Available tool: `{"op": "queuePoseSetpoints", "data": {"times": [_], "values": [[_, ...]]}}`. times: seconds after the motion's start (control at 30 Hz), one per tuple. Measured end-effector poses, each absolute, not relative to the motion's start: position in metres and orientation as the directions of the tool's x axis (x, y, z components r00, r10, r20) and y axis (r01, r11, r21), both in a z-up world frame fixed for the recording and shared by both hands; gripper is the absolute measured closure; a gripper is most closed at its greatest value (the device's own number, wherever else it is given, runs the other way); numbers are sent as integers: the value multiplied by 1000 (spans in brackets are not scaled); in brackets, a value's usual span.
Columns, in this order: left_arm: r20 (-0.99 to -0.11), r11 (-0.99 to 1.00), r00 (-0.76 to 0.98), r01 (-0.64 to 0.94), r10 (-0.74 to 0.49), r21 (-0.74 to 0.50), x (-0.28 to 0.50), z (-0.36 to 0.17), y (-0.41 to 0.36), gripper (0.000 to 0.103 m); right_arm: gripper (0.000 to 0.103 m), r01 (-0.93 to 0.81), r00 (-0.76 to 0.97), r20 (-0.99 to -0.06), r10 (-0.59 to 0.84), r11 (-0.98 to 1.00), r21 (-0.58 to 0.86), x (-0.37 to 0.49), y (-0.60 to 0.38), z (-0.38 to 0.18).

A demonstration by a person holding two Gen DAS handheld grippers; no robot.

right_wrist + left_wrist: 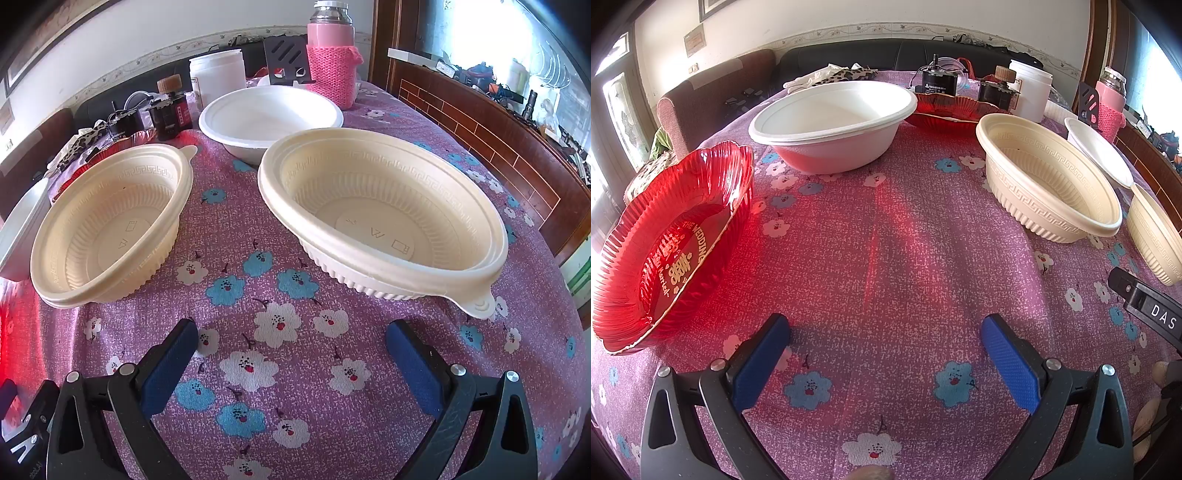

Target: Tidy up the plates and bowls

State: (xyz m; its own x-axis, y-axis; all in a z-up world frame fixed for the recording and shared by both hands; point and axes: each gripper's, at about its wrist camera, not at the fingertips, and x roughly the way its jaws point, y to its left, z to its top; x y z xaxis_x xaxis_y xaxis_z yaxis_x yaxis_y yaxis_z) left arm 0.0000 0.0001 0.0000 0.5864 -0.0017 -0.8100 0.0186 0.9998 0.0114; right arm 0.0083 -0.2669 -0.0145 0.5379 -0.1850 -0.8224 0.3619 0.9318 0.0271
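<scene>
- The left gripper [886, 354] hung nearest its camera, blue pads spread wide with nothing between them, only bare purple floral tablecloth [886, 258] below.
- Just to its left, a red ribbed glass plate [670, 251] with gold lettering sat on the cloth at the table's edge.
- Further out and centre-left stood a large white bowl [834, 125], upright and empty.
- Behind that bowl's right side lay a second red plate [951, 110], partly hidden by it.
- To the right of the left gripper sat a cream patterned bowl [1049, 184]; behind it a white bowl [1099, 151] showed at a slant, and another cream bowl [1156, 236] was cut off by the frame edge.
- The right gripper [291, 354] likewise stood wide apart and empty over the flowered cloth.
- In its view, a cream bowl with a small tab handle [380, 218] sat ahead and to the right, close to the pads but not touching them.
- A matching cream bowl [110, 225] sat ahead and to the left, well apart from the first.
- Between and behind the two stood a white bowl [271, 118], upright.
- At the far end of the table were a white tub [218, 74], a pink flask in a knitted sleeve [332, 62], and small dark jars [170, 114].
- A dark sofa [871, 55] ran behind the table.
</scene>
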Motion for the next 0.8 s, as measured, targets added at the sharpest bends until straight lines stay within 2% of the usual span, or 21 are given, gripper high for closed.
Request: {"op": "queuePoseSetpoints", "data": {"times": [0.23,0.4,0.63,0.73,0.8], "values": [[-818,1000,575,-24,25,14,0,0,-3,0,1,362,538,-822,-185,932,27,8,-267,-14],[-842,999,539,47,-16,11,-2,1,-1,0,1,362,538,-822,-185,932,28,8,-267,-14],[-833,999,553,44,-8,20,-9,1,0,0,1,362,538,-823,-185,932,27,8,-267,-14],[-850,996,525,91,-45,4,-10,2,-1,0,1,362,538,-822,-185,932,27,8,-267,-14],[-849,990,517,131,-113,-52,-17,7,1,3,1,362,538,-822,-185,932,27,8,-267,-14]]}}
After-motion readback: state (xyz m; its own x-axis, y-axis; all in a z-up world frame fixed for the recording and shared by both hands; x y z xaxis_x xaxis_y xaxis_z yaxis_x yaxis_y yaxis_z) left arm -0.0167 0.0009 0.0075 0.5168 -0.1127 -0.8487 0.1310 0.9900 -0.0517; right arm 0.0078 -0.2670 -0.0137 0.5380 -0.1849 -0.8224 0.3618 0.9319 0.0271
